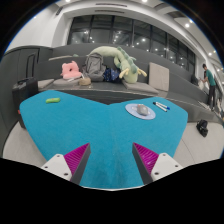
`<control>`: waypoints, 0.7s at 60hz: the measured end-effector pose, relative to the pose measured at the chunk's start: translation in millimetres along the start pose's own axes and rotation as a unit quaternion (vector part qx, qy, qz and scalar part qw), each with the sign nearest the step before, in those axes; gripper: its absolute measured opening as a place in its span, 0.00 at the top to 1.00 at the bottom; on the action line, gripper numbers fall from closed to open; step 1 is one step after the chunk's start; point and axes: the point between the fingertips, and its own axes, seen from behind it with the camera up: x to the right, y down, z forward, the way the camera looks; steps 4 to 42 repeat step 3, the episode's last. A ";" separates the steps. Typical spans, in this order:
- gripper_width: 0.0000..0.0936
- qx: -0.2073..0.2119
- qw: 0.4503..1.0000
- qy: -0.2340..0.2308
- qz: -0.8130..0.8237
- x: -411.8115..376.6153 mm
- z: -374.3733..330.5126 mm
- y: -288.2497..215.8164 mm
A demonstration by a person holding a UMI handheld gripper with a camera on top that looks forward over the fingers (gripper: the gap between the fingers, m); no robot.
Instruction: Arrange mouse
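Behind everything, you face a large office room with a row of dark windows (150,35) and ceiling lights. Below that, a wide turquoise mat (100,125) covers the table (20,100) and fills most of your view. At the table's far edge sits a heap of soft toys (100,68), with a pink one (71,69) at one end. On the mat, well ahead of your gripper (112,163) and off toward its right finger, a round grey mouse pad (141,110) holds the white mouse (143,109). A small dark object (160,104) lies just beside it. Far off toward the left finger lies a small green item (53,99). Your fingers, with magenta pads (77,157), stand wide apart and grip nothing.
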 end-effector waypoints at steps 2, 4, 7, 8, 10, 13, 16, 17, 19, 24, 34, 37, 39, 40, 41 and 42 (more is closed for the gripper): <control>0.09 0.001 1.000 0.000 -0.001 0.0 -0.2 -0.1; 0.09 0.001 1.000 0.000 -0.001 0.0 -0.4 -0.3; 0.09 0.001 1.000 0.000 -0.001 0.0 -0.4 -0.3; 0.09 0.001 1.000 0.000 -0.001 0.0 -0.4 -0.3; 0.09 0.001 1.000 0.000 -0.001 0.0 -0.4 -0.3; 0.09 0.001 1.000 0.000 -0.001 0.0 -0.4 -0.3; 0.09 0.001 1.000 0.000 -0.001 0.0 -0.4 -0.3; 0.09 0.001 1.000 0.000 -0.001 0.0 -0.4 -0.3; 0.09 0.001 1.000 0.000 -0.001 0.0 -0.4 -0.3; 0.09 0.001 1.000 0.000 -0.001 0.0 -0.4 -0.3; 0.09 0.001 1.000 0.000 -0.001 0.0 -0.4 -0.3; 0.09 0.001 1.000 0.000 -0.001 0.0 -0.4 -0.3; 0.09 0.001 1.000 0.000 -0.001 0.0 -0.4 -0.3; 0.09 0.001 1.000 0.000 -0.001 0.0 -0.4 -0.3; 0.09 0.001 1.000 0.000 -0.001 0.0 -0.4 -0.3; 0.09 0.001 1.000 0.000 -0.001 0.0 -0.4 -0.3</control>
